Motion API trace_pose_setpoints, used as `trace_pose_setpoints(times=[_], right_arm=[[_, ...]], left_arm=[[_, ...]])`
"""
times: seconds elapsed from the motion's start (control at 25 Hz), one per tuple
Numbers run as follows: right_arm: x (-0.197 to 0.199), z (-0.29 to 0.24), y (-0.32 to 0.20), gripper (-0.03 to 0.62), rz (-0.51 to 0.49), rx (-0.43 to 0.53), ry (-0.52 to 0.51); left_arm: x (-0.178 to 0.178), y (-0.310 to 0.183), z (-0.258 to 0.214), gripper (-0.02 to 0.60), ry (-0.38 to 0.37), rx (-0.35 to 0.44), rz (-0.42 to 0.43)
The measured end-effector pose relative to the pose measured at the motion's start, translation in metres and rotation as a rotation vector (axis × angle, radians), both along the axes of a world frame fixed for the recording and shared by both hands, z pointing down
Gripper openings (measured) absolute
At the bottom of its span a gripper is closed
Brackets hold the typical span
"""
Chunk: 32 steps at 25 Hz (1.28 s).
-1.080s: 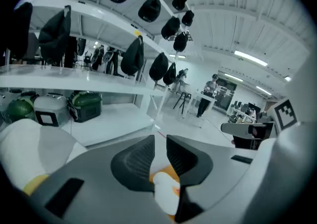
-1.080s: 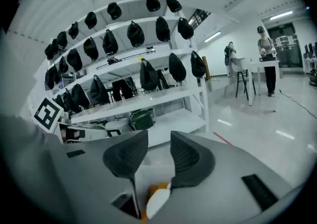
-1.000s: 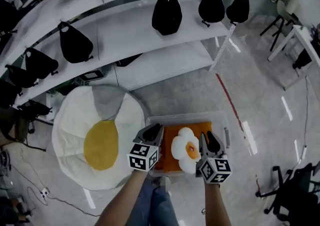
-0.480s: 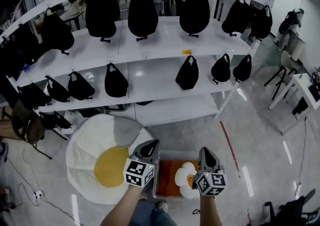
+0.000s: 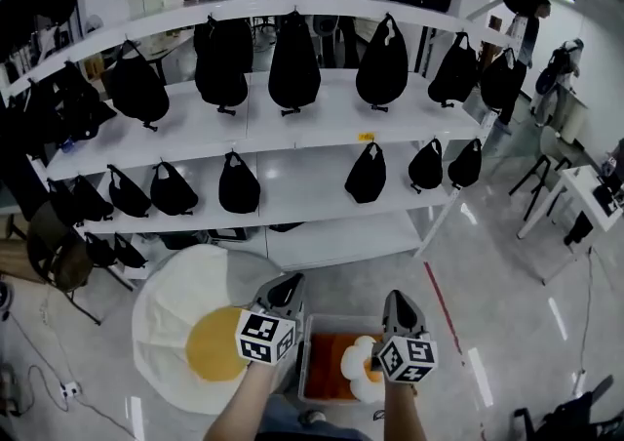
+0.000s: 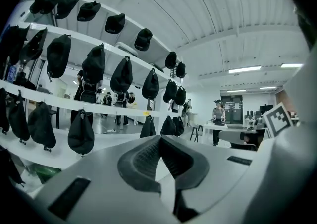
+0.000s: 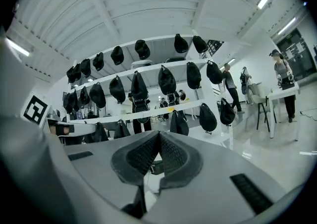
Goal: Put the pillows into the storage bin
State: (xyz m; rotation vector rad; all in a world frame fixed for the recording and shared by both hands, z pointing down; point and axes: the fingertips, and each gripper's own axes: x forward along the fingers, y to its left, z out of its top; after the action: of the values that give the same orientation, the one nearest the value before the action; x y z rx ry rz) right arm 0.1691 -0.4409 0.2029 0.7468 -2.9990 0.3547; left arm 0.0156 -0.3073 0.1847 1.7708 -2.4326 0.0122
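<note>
one small pillow [image 5: 359, 363] sits in the bin [image 5: 308, 359]; the big pillow [image 5: 166, 317] lies on the floor [image 5: 468, 273] just left (nearest the left hand-held gripper [image 5: 283, 285]); it and the right hand-held gripper [image 5: 394, 300] are closed, empty.

This is a large open lab or workroom, not a home. Long white shelves [image 5: 312, 127] are hung with rows of black bags [image 5: 294, 63]. There is a glossy grey floor [image 5: 487, 263] with loose cables [image 5: 34, 371], office chairs [image 5: 539, 171], a tabletop [image 5: 585, 185] and ceiling strip lights [image 6: 247, 69].
</note>
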Motion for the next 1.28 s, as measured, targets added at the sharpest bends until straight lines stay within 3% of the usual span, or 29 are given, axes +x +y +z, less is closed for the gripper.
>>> trace_pose_setpoints(times=[0.6,1.28], right_arm=[[-0.004,0.005,0.004,0.000,-0.024,-0.003,0.023],[-0.008,0.020,0.006,0.001,-0.055,-0.029,0.053]], left_arm=[[0.003,-0.005,0.004,0.021,-0.015,-0.011,0.017],[-0.002,0.004,0.020,0.021,0.023,-0.035,-0.013]])
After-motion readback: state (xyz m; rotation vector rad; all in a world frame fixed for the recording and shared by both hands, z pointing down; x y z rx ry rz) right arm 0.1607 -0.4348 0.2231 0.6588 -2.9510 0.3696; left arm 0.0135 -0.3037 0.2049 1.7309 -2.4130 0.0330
